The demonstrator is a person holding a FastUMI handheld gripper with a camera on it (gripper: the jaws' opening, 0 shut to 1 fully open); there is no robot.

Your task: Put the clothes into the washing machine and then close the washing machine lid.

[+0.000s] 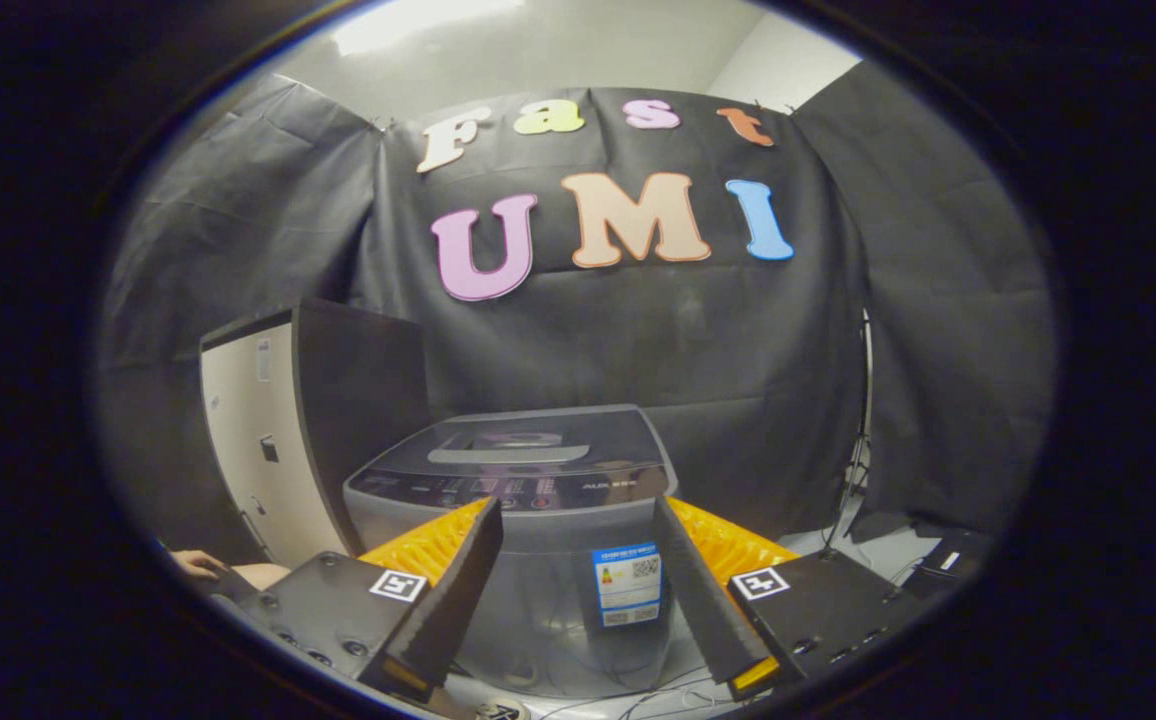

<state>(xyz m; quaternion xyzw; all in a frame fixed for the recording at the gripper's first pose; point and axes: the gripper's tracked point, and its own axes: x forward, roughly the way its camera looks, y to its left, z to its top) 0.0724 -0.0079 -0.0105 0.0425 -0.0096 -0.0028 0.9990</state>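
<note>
The gripper [578, 520] is held with its two fingers spread wide apart, and nothing is gripped between them. The dark foam pads [458, 585] are angled outward, with orange ribbed backing seen behind each.

The washing machine [538, 520] is seen straight ahead, just beyond the fingertips and framed in the gap between them — a grey top-loader standing on the floor against the black booth wall. Its lid [523, 445] is lying flat and closed on top, with a pale handle strip near its front edge and the control panel [508, 490] running across the near side. The lid's long axis is set left to right, square across the line of the fingers. A blue-and-white sticker [627, 583] is fixed to the front wall of the machine, between the fingers.

No clothes can be made out ahead of the fingers, so their place cannot be told. To the left of the machine a tall cabinet [268, 440] with a pale side is standing, slightly farther back. At the near left, beside the gripper body, a part of a person's hand [200, 566] is seen.

It is judged that the lid must be raised first — the handle strip lies dead ahead and a little above the fingertips.
</note>
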